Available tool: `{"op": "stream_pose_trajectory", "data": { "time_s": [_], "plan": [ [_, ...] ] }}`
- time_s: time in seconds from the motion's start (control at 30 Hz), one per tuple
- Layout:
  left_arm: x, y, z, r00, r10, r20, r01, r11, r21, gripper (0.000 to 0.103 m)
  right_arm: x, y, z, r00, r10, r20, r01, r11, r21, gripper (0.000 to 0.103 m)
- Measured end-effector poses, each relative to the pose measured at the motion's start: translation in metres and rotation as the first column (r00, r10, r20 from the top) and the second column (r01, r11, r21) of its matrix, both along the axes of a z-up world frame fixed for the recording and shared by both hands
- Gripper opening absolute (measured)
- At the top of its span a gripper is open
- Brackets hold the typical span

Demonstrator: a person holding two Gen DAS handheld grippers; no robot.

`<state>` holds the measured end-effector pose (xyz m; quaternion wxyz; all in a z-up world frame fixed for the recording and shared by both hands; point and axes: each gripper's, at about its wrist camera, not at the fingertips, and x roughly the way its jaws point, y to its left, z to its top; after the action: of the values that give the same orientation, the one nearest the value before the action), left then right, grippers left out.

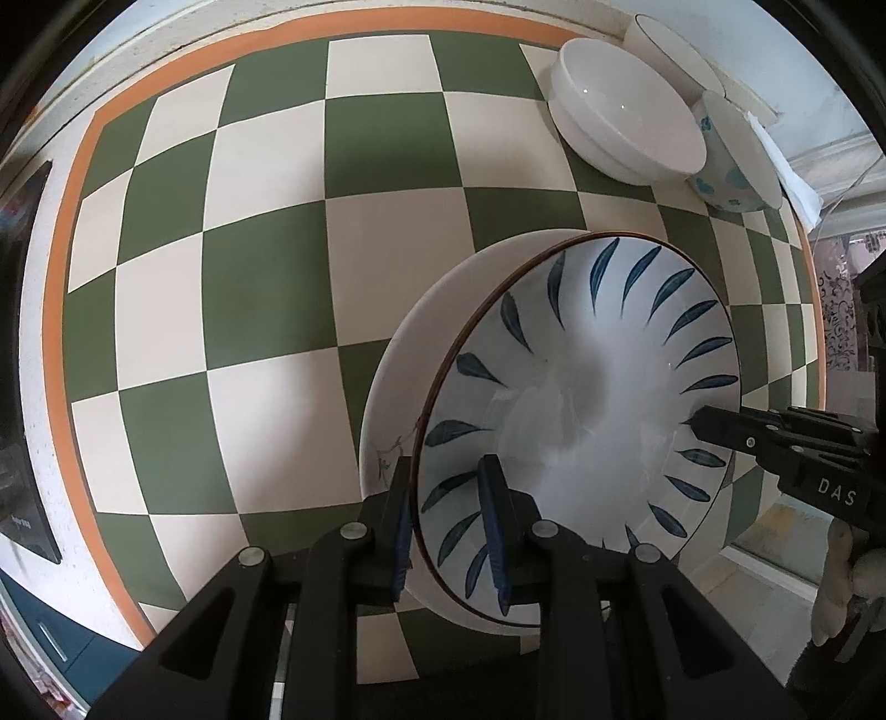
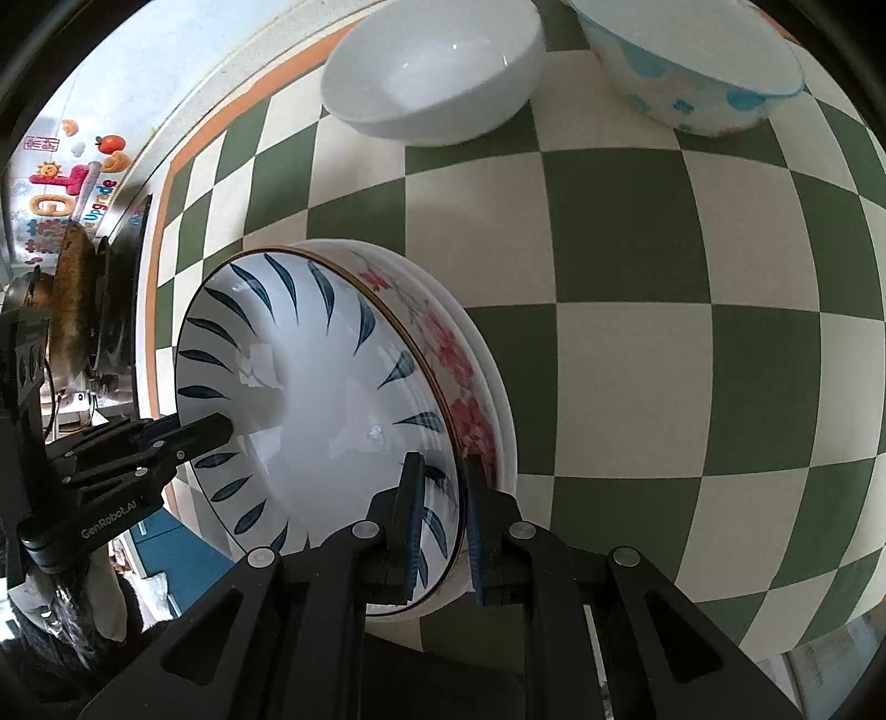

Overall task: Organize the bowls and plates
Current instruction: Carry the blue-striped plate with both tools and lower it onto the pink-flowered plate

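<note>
A stack of plates sits on the green-and-cream checkered table. The top plate [image 1: 581, 404] is white with blue leaf marks and a brown rim; it also shows in the right wrist view [image 2: 326, 399]. Under it lies a plate with pink flowers [image 2: 465, 382] and a plain white one [image 1: 410, 354]. My left gripper [image 1: 446, 531] is shut on the near rim of the stack. My right gripper [image 2: 446, 526] is shut on the opposite rim. Each gripper shows in the other's view, the right one [image 1: 775, 443] and the left one [image 2: 138, 448].
A plain white bowl [image 1: 626, 111] and a white bowl with blue spots [image 1: 731, 160] stand at the far side of the table; both show in the right wrist view [image 2: 437, 72] [image 2: 692, 66]. Another white bowl [image 1: 670, 50] sits behind them. A stove with a pan [image 2: 77, 299] is beside the table.
</note>
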<state>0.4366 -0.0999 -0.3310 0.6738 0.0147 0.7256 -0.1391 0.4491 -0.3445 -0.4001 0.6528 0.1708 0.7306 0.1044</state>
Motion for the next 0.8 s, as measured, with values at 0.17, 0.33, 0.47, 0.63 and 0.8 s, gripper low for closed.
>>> {"op": "stream_pose_trajectory", "data": {
  "time_s": [0.17, 0.33, 0.47, 0.63, 0.8],
  "plan": [
    [0.000, -0.003, -0.005, 1.000, -0.005, 0.001, 0.005, 1.000, 0.015, 0.021, 0.003, 0.008, -0.004, 1.000, 0.011, -0.007, -0.011, 1.000, -0.007, 0.016],
    [-0.005, -0.008, -0.007, 1.000, -0.004, 0.003, 0.004, 1.000, 0.026, 0.022, 0.004, 0.011, -0.005, 1.000, 0.017, -0.008, -0.017, 1.000, -0.017, 0.016],
    [-0.006, -0.012, -0.006, 1.000, -0.008, 0.008, 0.008, 0.999, 0.032, 0.022, 0.003, 0.012, -0.005, 1.000, 0.020, -0.007, -0.020, 0.999, -0.026, 0.016],
    [-0.008, -0.015, -0.007, 1.000, 0.006, 0.004, -0.006, 0.999, 0.032, 0.022, 0.003, 0.017, -0.002, 1.000, 0.027, -0.012, -0.028, 0.998, -0.057, 0.016],
    [-0.009, -0.013, -0.010, 1.000, 0.016, -0.016, -0.016, 1.000, 0.027, 0.023, 0.003, 0.022, 0.000, 0.999, 0.031, -0.018, -0.032, 0.996, -0.086, 0.018]
  ]
}}
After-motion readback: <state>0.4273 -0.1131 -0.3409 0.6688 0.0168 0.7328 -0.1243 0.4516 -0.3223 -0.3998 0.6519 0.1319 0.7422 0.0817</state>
